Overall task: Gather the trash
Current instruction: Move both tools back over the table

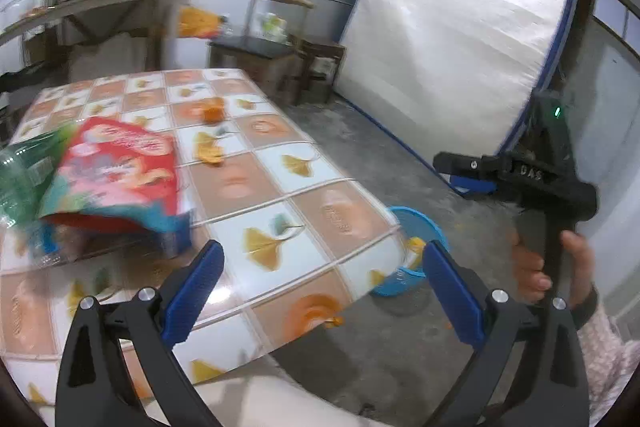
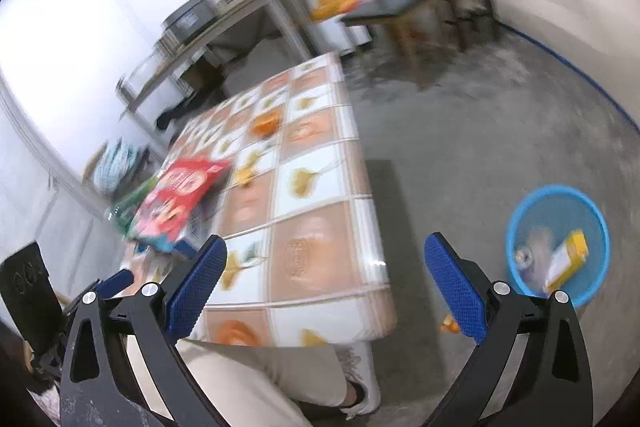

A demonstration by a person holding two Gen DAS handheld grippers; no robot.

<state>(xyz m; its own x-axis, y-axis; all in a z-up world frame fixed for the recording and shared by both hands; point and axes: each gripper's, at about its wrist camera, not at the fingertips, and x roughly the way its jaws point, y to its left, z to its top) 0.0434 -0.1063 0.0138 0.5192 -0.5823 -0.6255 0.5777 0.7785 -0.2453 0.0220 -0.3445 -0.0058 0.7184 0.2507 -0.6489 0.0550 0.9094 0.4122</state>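
Trash is partly sitting in the blue bin [image 2: 516, 227] on the floor; a red snack bag [image 1: 116, 171], green bottle [image 1: 20, 171] and orange peel [image 1: 214, 111] are still lying on the table [image 1: 280, 195], both grippers [image 1: 320, 291] [image 2: 324, 287] gaping empty.

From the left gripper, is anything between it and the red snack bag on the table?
Nothing visible. The left gripper is open and empty, and only bare tablecloth lies between it and the red snack bag.
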